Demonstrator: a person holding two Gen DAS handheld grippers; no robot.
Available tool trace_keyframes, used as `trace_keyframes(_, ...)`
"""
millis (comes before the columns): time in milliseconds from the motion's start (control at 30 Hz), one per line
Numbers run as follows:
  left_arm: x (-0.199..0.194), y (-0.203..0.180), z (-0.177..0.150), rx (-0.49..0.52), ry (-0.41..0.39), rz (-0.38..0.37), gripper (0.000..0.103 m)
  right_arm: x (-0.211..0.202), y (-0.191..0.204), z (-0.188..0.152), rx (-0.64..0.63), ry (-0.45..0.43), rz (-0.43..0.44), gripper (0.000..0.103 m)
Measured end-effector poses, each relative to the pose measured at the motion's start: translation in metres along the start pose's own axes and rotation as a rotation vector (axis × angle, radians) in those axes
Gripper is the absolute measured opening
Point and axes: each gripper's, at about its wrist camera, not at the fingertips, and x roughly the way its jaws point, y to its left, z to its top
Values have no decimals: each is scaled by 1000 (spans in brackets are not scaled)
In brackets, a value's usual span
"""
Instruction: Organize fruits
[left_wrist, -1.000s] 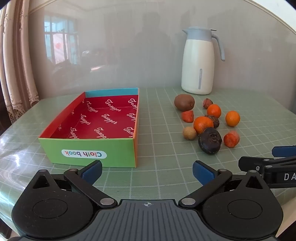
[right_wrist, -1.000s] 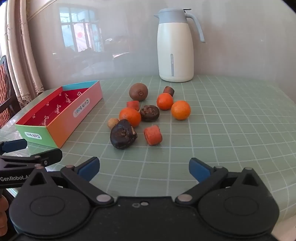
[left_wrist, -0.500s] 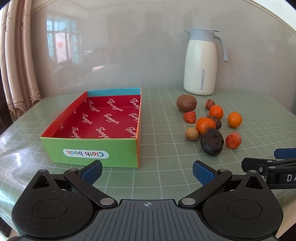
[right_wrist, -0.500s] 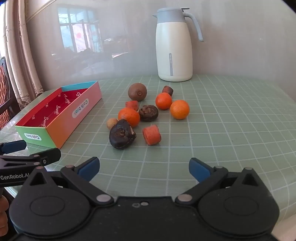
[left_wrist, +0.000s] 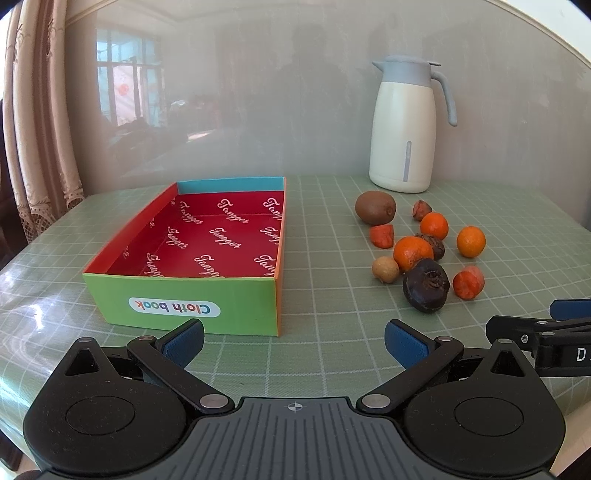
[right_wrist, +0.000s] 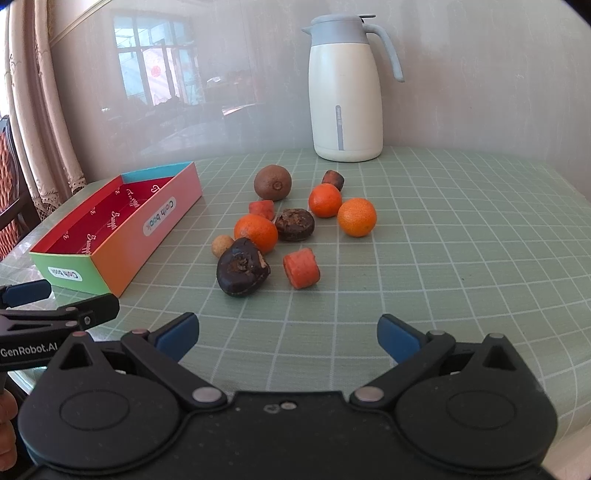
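The table (left_wrist: 332, 206) wears a green grid cloth. On its left side lies the box (left_wrist: 184, 291), open on top, with a red printed floor; its long axis runs away from the left camera, the green "Cloth book" end nearest, the blue end toward the wall. The jug (left_wrist: 402, 129) stands upright at the back, handle to the right.

The left gripper (left_wrist: 293, 341) hangs low over the near edge with its blue pads wide apart and nothing between them, facing the gap between box and fruit. The right gripper (right_wrist: 288, 334) is likewise spread and holding nothing, facing the fruit.

The fruit lies loose on the cloth right of the box, well apart from it: a kiwi (right_wrist: 272, 182) farthest back, a dark fruit (right_wrist: 242, 273) nearest, its torn end up, touching an orange (right_wrist: 256, 232). A second dark fruit (right_wrist: 294, 224), two more oranges (right_wrist: 325, 200) (right_wrist: 357, 217), a stubby carrot piece (right_wrist: 301, 267) lying on its side, cut face toward the camera, and a small tan ball (right_wrist: 222, 245) sit among them.
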Motion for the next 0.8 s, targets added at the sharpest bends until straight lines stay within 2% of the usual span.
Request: trace_keyframes(800, -2, 0, 1, 0, -3, 4, 103, 0, 0, 0, 7, 4, 1, 103)
